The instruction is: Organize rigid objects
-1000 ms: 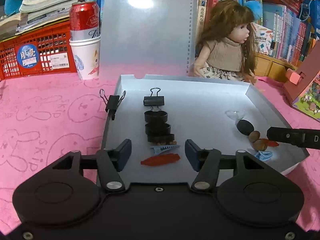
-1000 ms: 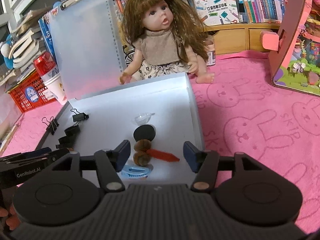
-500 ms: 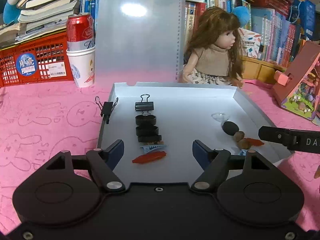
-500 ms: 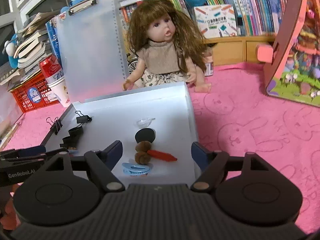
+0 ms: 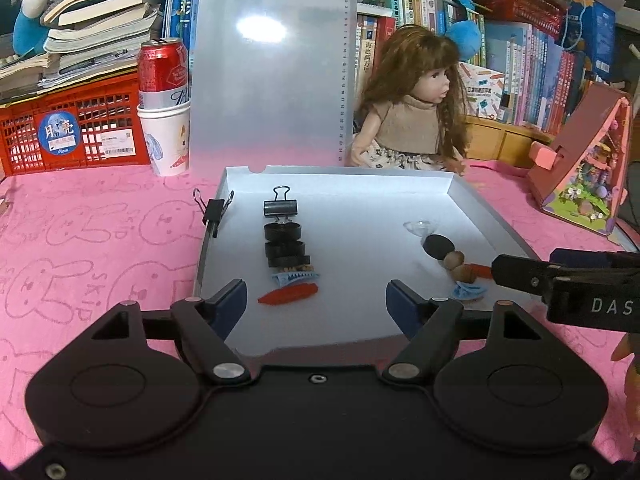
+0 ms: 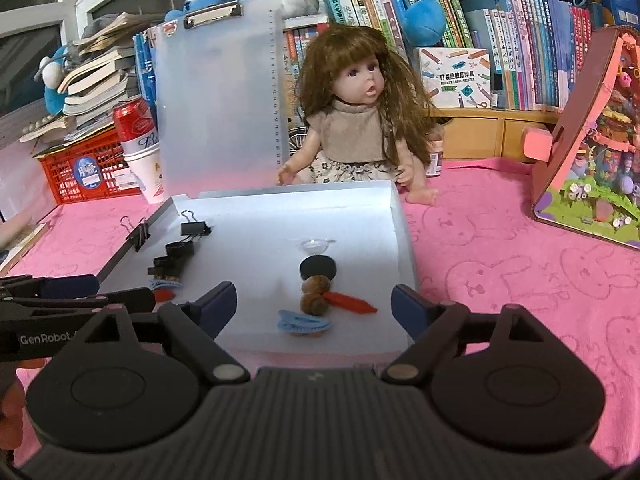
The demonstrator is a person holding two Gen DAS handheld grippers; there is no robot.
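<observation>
The left gripper (image 5: 316, 300) sits low in its wrist view with both blue-tipped fingers spread wide and nothing between them. Just above the gap, at centre frame, an orange carrot-shaped piece (image 5: 288, 294) lies on the floor of the white tray (image 5: 360, 184), apart from either finger. Directly above it, running up the frame in a line, come a blue toothed hair clip (image 5: 295, 278), a stack of black rings (image 5: 286, 248) and a black binder clip (image 5: 281, 207). A second binder clip (image 5: 213, 212) is clamped on the tray's left rim.

The right gripper (image 6: 314, 306) is likewise splayed and empty, its fingers framing the lower centre of its own view. Between and just above them lies another blue hair clip (image 6: 305, 324), touching a brown nut (image 6: 314, 303); a second orange carrot piece (image 6: 350, 302) points right from that nut. Above these sit another nut (image 6: 316, 284), a black disc (image 6: 318, 268) and a small clear dish (image 6: 316, 245), all near the tray's right wall.

In the left view this right-hand cluster appears at mid right, partly behind the right gripper's dark finger. The tray rests on a pink rabbit-print cloth (image 5: 100, 248). Behind it, in the upper half of both views, stand a translucent clipboard (image 5: 272, 80), a doll (image 6: 360, 120), a red can (image 5: 163, 72) in a paper cup (image 5: 168, 140), and a red crate (image 5: 68, 128).
</observation>
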